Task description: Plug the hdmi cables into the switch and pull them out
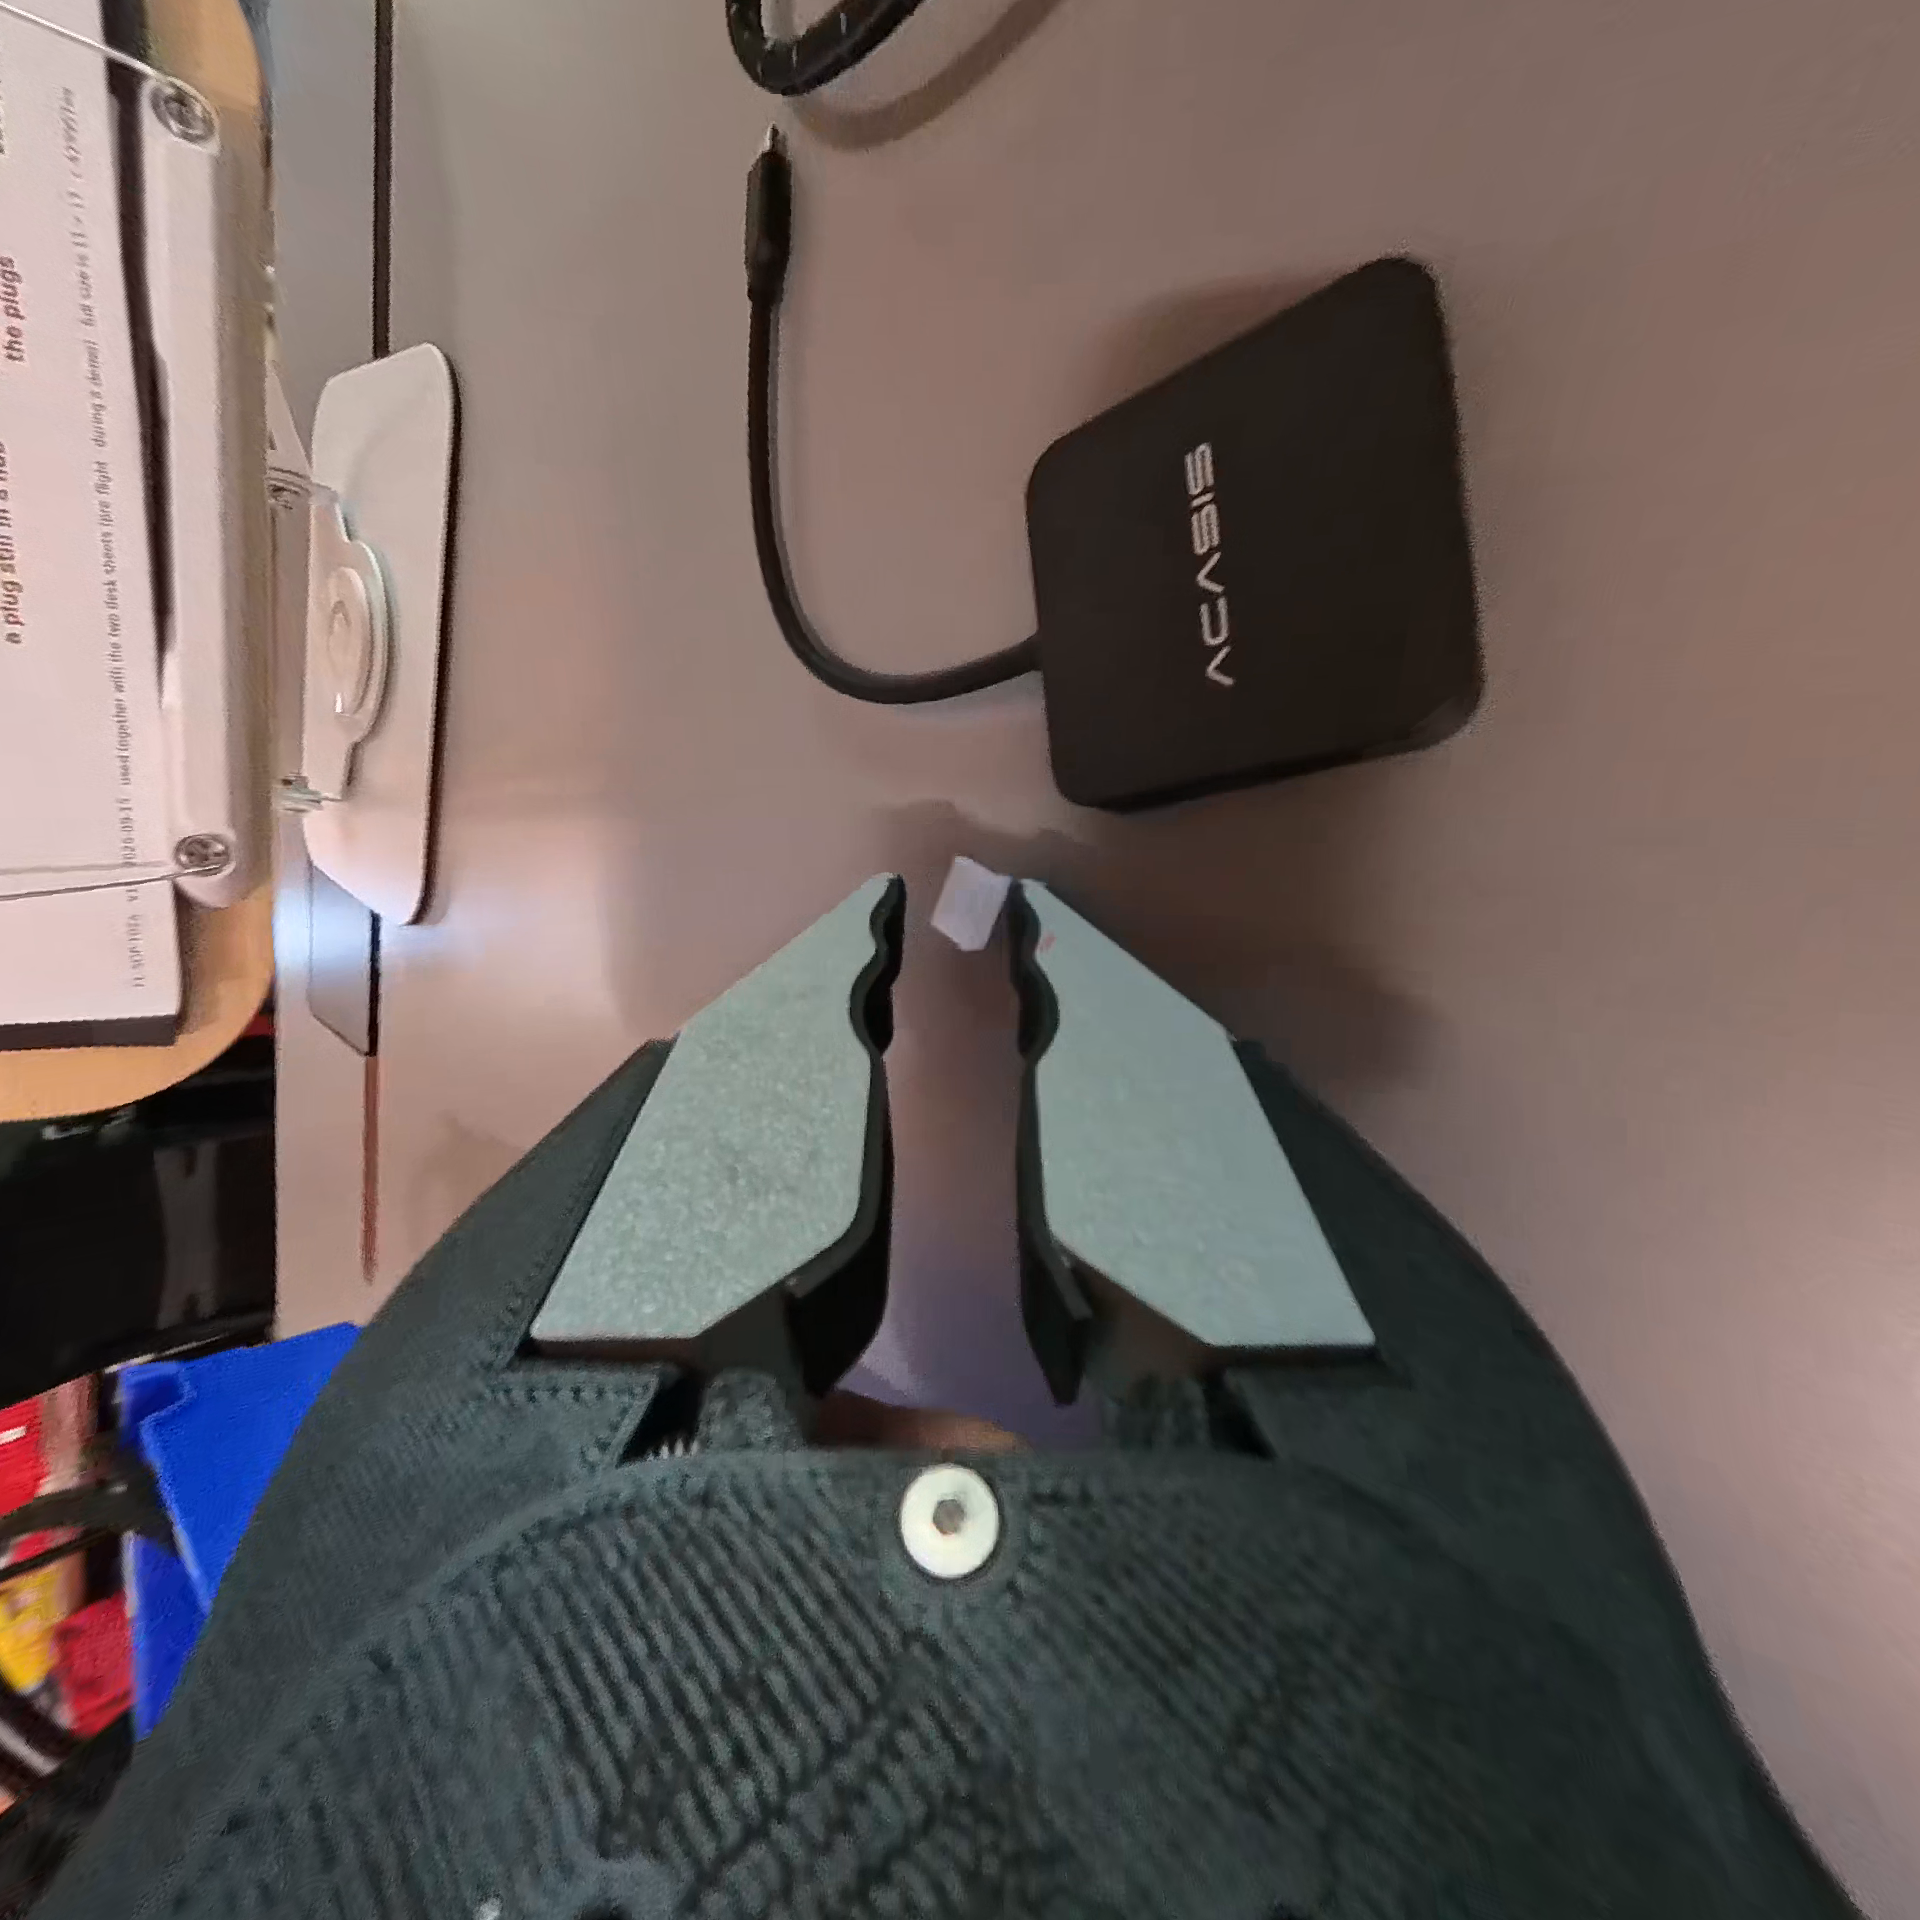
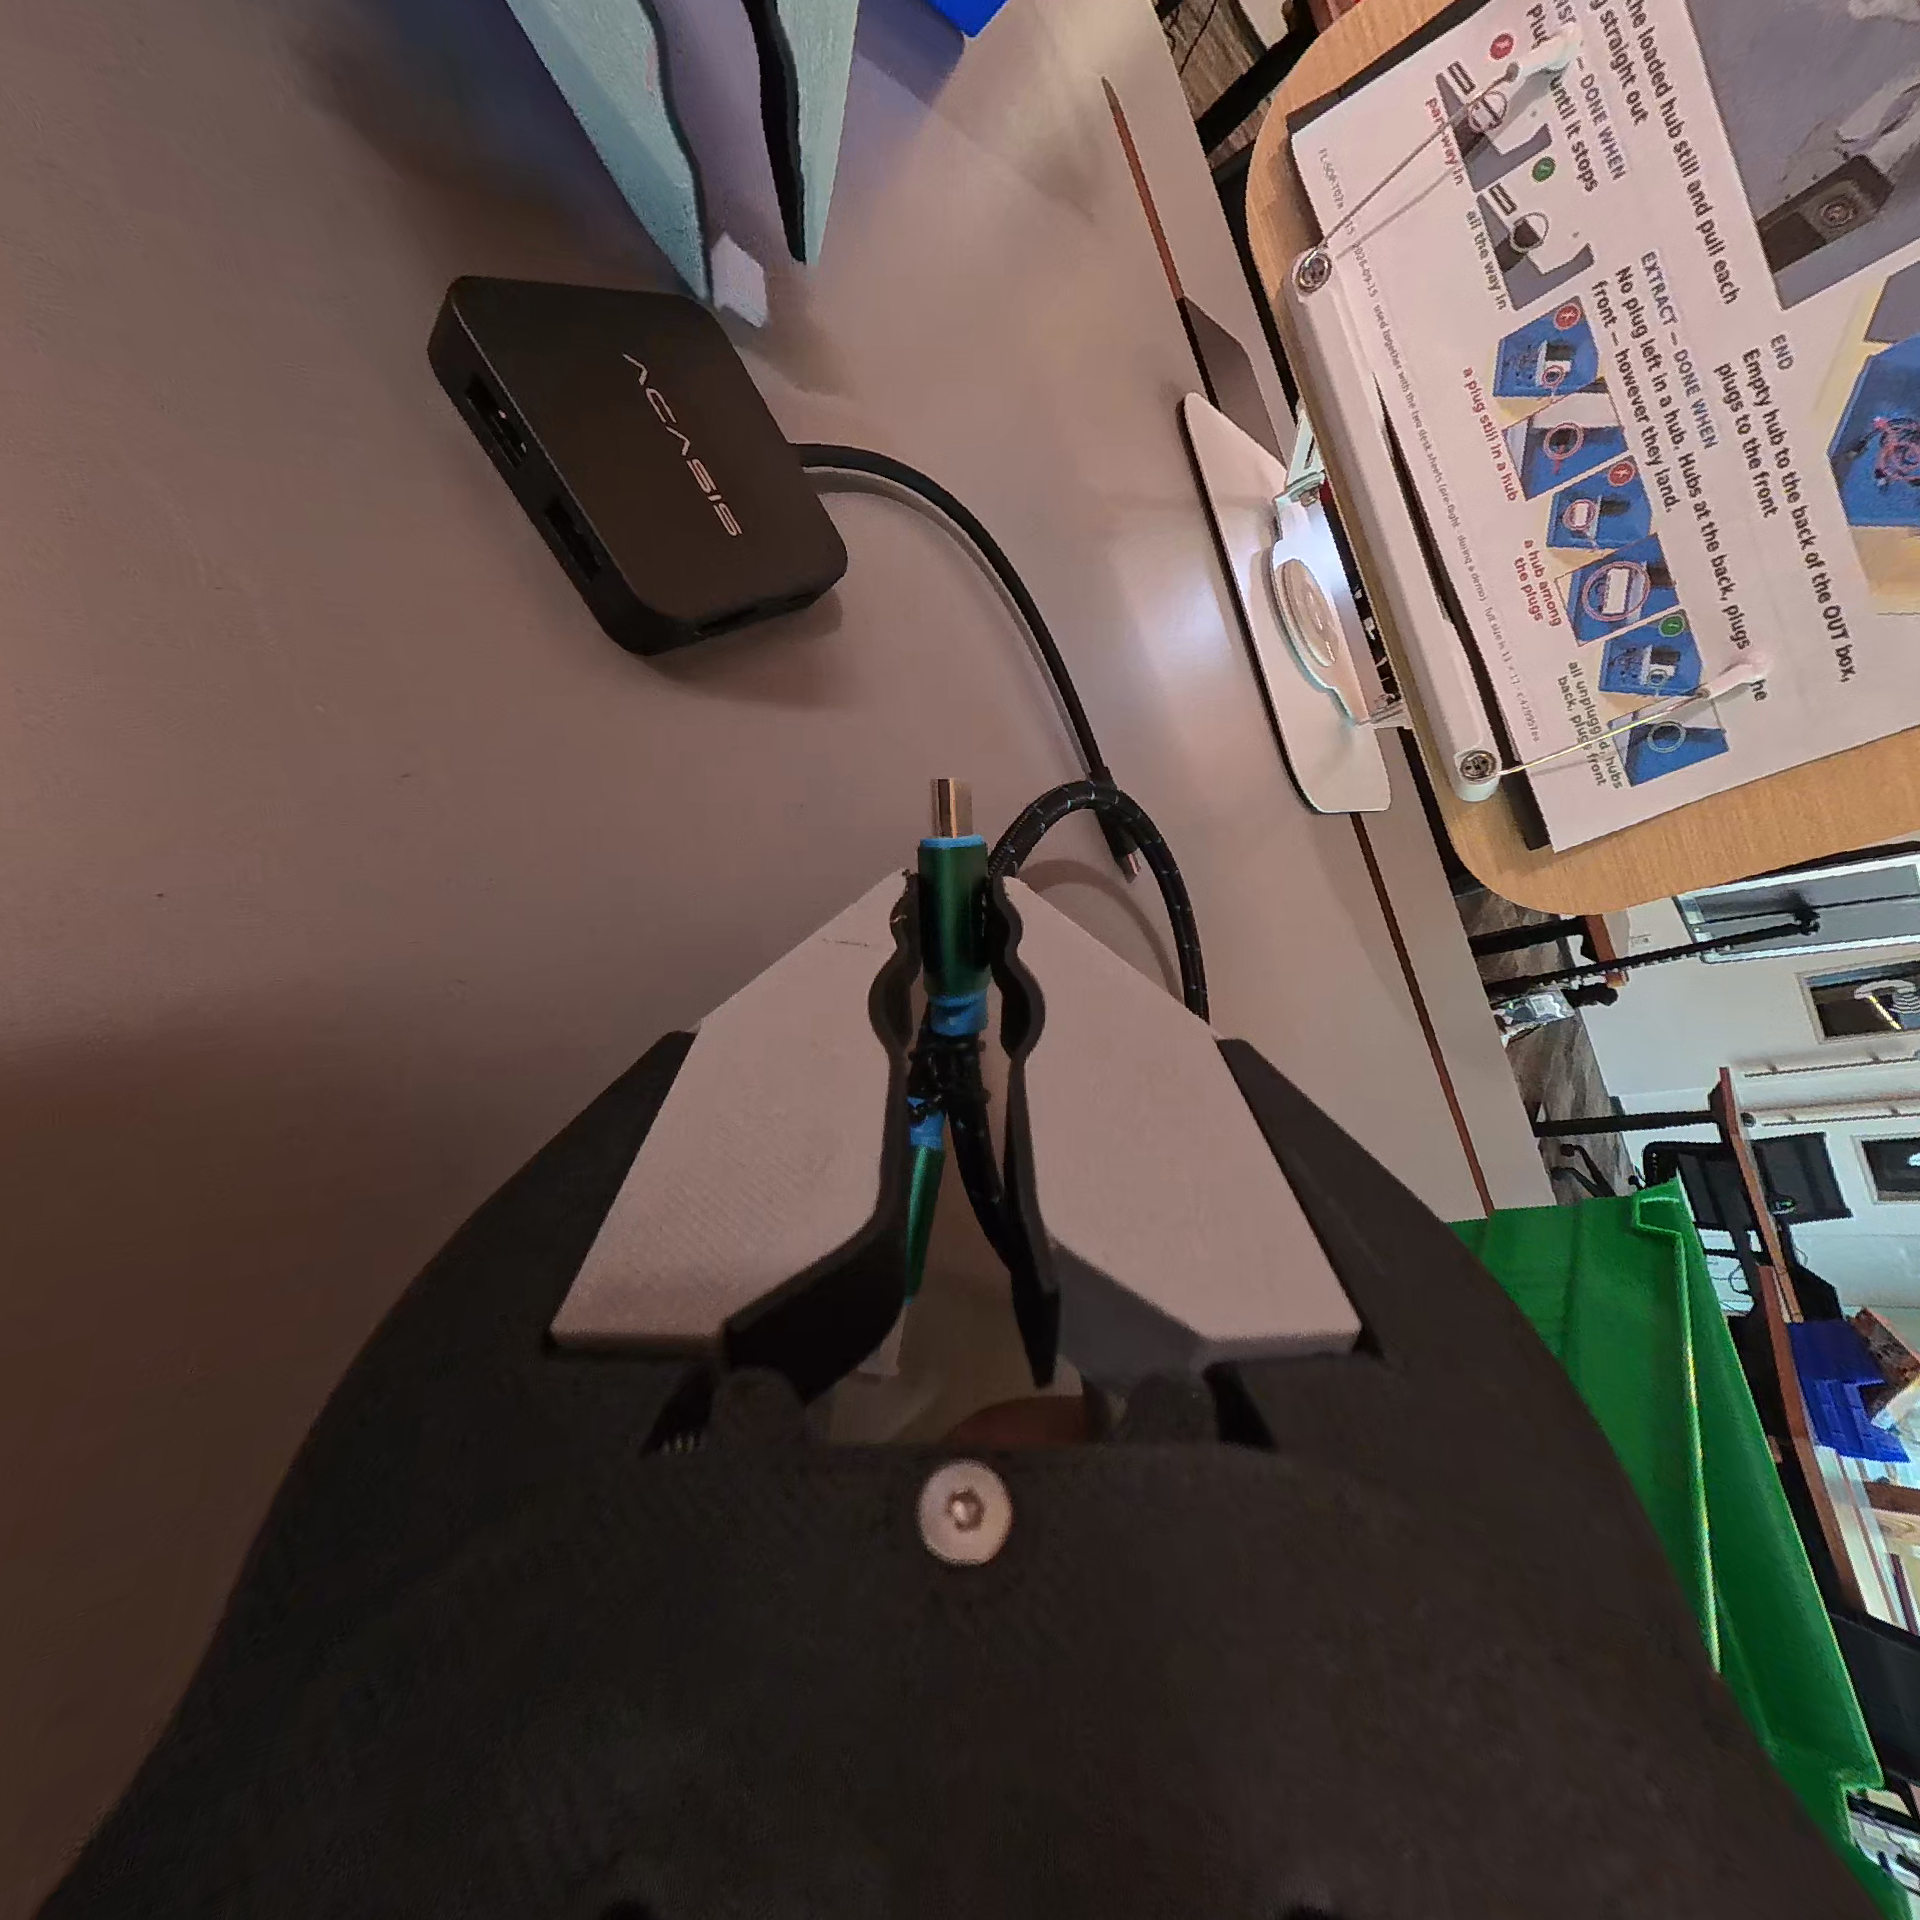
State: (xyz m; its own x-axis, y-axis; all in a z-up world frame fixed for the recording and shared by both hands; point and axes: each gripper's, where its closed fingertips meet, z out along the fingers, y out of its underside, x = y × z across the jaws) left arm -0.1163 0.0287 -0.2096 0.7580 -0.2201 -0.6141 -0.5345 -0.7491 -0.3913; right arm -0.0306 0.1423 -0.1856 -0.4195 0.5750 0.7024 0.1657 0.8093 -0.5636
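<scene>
A flat black switch box (image 1: pixel 1247 530) lies on the grey table (image 1: pixel 623 520), and its own thin black lead ends in a small loose plug (image 1: pixel 769 197). My left gripper (image 1: pixel 954 904) is open and empty, just short of the box's near edge. In the right wrist view the box (image 2: pixel 634 468) shows empty ports on its side. My right gripper (image 2: pixel 954 904) is shut on a green-bodied cable plug (image 2: pixel 948 904), its metal tip pointing forward, well short of the box. Its braided black cable (image 2: pixel 1132 862) loops beside the fingers. The left gripper (image 2: pixel 743 249) hovers by the box's far end.
A white stand with a round base plate (image 2: pixel 1278 582) holds a printed instruction sheet (image 2: pixel 1662 395) at the table's edge. A green bag (image 2: pixel 1621 1403) hangs beyond the table. A blue bin (image 1: pixel 229 1455) sits off the table. Braided cable (image 1: pixel 810 52) lies past the box. One gripper's finger ends stand about 15 centimetres off the other's.
</scene>
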